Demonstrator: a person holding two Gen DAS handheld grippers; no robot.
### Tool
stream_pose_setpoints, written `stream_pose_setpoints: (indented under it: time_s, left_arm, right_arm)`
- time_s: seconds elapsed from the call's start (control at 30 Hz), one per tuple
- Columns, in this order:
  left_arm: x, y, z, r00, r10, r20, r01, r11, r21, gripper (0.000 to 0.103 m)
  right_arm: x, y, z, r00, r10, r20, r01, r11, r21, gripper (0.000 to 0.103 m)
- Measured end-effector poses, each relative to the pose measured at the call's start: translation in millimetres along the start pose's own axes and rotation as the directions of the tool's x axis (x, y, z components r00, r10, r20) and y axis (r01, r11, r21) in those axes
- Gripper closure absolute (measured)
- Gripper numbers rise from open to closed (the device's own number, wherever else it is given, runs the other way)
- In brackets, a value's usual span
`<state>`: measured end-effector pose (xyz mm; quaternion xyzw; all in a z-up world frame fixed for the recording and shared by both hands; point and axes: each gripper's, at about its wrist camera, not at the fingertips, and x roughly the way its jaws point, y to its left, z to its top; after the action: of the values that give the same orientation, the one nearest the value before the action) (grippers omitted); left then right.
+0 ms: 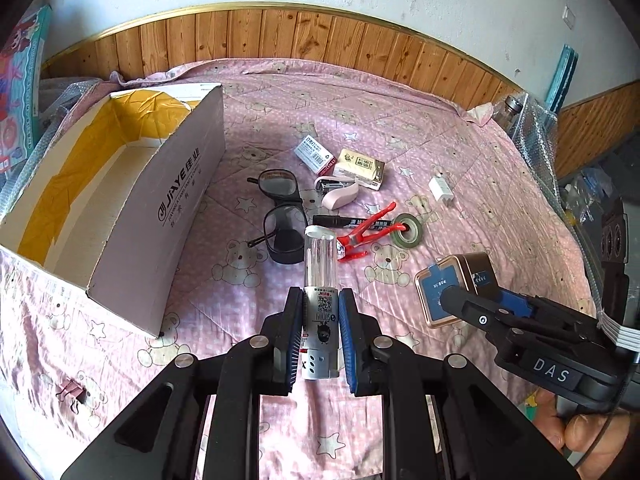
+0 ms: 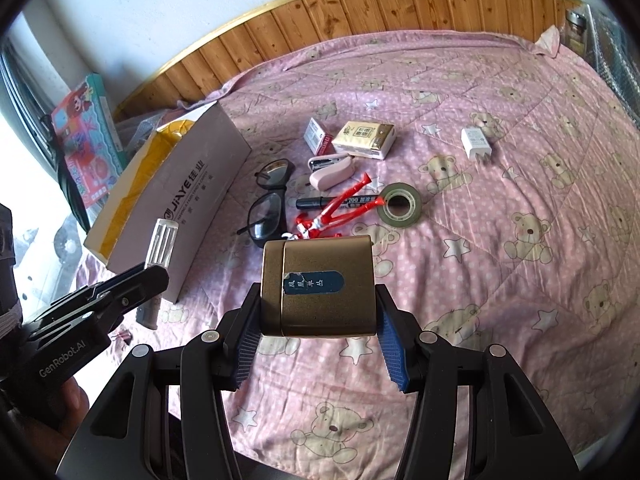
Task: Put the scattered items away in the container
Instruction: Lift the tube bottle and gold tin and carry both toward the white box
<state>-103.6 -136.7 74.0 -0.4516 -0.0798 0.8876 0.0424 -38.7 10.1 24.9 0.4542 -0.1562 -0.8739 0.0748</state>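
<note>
the silver bottle with the clear cap [image 1: 319, 300] is held in the left claw [image 1: 319, 334], clamped across its labelled metal body, with the clear cap pointing forward over the pink bed cover [image 1: 460, 128]. it is judged light, stiff and somewhat slippery on its smooth round wall, so the hold on the body rather than on the clear cap looks the safer one; the cap may be brittle or may pull off. the gold tin [image 2: 318, 286] is held in the right claw [image 2: 318, 344], whose jaws stand fairly wide apart, pressed against the tin's two flat sides near its lower end. the tin is judged rigid and light, with slick lacquered faces, and a hold across the flat sides suits it. whether its lid is tight cannot be told.

the open cardboard box [image 1: 132, 240], printed jiaye, lies to the left of both claws on the bed, its opening upward and nothing seen inside. both held things are outside it, above the cover.

near the middle of the bed lie the scattered items: black glasses [image 1: 280, 216], a pink stapler [image 1: 338, 194], a black marker [image 1: 336, 221], red clips [image 1: 362, 234], a roll of tape [image 1: 408, 231], a tissue pack [image 1: 360, 168], a small white box [image 1: 314, 153] and a white charger [image 1: 440, 190] set apart to the right. a binder clip [image 1: 72, 394] lies alone by the near edge.
</note>
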Motion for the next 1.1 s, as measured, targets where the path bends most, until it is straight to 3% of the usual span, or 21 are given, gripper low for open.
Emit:
stream_pose_setpoints:
  time_s: [0.4,1.1]
  left_arm:
    - [-22,14,10,0.998,-0.04,0.043,0.042,0.998,-0.05,0.084]
    - [-44,52,25,0.996,-0.008,0.088,0.019,0.991,-0.13,0.084]
  right_arm:
    - [-9,22,9,1.0,0.026,0.012,-0.025,0.999,-0.044,0.048]
    - [-9,74,35,0.997,0.081,0.017,-0.077,0.983,-0.165,0.048]
